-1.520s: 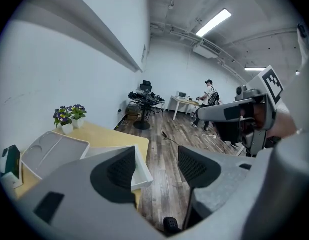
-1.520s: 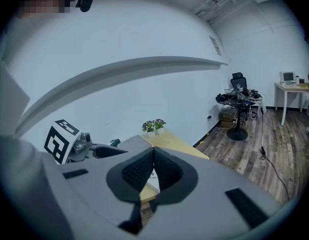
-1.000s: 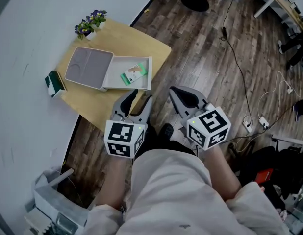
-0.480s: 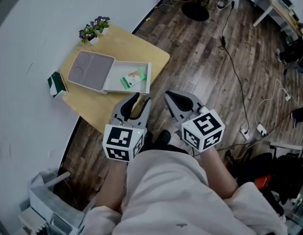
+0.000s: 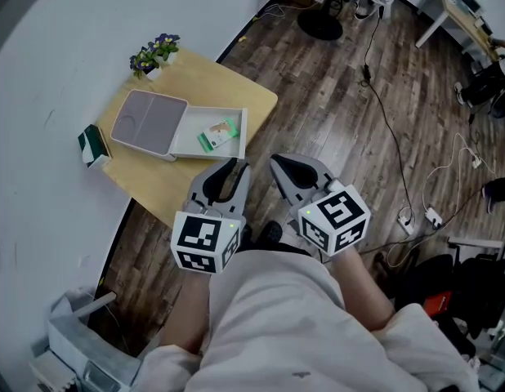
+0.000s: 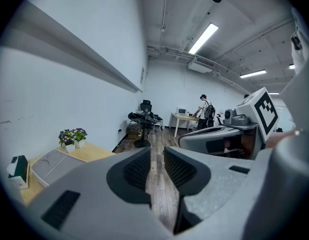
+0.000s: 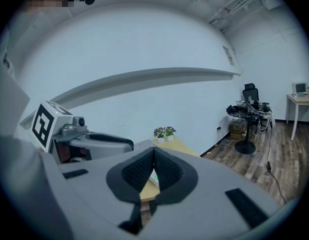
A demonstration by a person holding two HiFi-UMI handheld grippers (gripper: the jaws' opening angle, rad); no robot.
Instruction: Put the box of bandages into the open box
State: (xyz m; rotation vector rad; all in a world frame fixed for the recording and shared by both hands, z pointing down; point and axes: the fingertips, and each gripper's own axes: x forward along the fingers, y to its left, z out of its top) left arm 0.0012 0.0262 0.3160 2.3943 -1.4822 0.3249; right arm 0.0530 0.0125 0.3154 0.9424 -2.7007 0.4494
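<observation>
Left gripper (image 5: pixel 234 170) is hanging off the table (image 5: pixel 224 84), over the wood floor (image 5: pixel 334 96), close to the person's lap. Its jaws are closing; a narrow gap is showing between the ribbed pads (image 6: pixel 137 168), with nothing in it but floor beyond.

Right gripper (image 5: pixel 283 168) is hovering just beside the left one, on its right, at about the same height. Its jaws are pressed together at the tips and are pinching nothing.

Box of bandages (image 5: pixel 217 134), green and white, is lying flat inside the tray of the open box (image 5: pixel 241 133), ahead of the left gripper's jaws and slightly to their left, apart from both tools. The hinged lid (image 5: pixel 148 121) is lying open, farther left of the tray.

Beyond the lid, a small flower pot (image 5: pixel 155 51) is standing at the table's far corner. A green carton (image 5: pixel 91 144) is sitting at the table's left edge, well left of both grippers.
</observation>
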